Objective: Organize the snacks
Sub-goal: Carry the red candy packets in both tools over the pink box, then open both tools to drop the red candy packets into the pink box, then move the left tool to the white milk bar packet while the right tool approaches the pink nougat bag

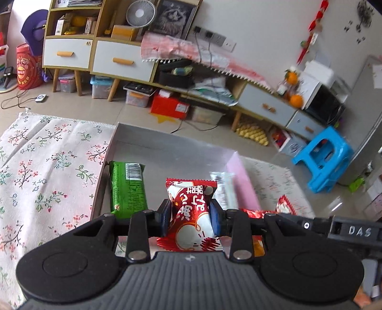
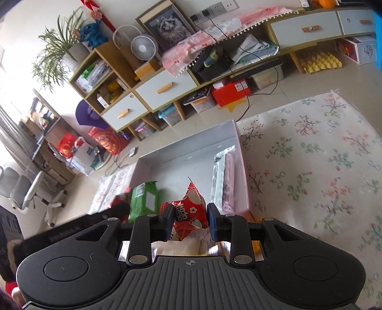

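Left gripper (image 1: 191, 215) clamps red snack packet (image 1: 191, 214) | right gripper (image 2: 190, 220) pinches another red packet (image 2: 191, 212) | both over white box (image 1: 167, 147)

Counts, left wrist view: 1 box (image 1: 133, 143); 1 green pack (image 1: 127, 188); 1 white pack (image 1: 223, 190); 2 red packs, near (image 1: 191, 214) and right (image 1: 284, 206); 2 grippers, left (image 1: 191, 215) and right (image 2: 190, 220); 1 stool (image 1: 324, 159); 1 fan (image 1: 139, 13).
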A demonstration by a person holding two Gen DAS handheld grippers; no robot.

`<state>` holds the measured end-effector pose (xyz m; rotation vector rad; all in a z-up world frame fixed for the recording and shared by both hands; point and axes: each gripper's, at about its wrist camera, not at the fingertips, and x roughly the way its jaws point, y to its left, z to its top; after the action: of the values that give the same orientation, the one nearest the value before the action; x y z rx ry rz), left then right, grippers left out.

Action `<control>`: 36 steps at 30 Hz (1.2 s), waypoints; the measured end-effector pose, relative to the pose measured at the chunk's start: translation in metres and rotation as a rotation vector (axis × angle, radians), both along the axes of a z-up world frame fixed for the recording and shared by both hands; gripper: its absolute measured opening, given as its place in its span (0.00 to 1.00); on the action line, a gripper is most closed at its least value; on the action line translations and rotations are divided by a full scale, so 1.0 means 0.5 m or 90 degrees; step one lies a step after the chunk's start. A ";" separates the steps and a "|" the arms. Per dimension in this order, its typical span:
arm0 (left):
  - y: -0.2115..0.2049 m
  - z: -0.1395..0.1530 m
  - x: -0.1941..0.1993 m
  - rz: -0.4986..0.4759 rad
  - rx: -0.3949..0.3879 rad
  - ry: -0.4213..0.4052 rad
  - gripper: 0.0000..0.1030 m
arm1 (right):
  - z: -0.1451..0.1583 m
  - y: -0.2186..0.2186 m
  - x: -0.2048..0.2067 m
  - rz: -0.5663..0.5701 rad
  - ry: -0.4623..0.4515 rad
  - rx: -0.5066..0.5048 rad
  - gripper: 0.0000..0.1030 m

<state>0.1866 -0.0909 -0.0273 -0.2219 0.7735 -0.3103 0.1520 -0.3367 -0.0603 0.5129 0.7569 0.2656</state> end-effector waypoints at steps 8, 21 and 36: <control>-0.017 -0.031 0.028 0.011 0.062 0.014 0.30 | -0.026 0.059 0.066 0.005 0.024 -0.069 0.28; -0.009 -0.029 0.027 0.017 0.094 0.006 0.33 | -0.049 0.079 0.083 0.003 0.050 -0.067 0.32; 0.109 0.044 -0.087 0.137 0.106 -0.007 0.82 | -0.011 -0.024 -0.083 -0.062 0.026 0.007 0.44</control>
<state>0.1433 -0.0365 -0.0054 -0.1442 0.7534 -0.0436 0.1103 -0.3487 -0.0657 0.5657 0.7677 0.1688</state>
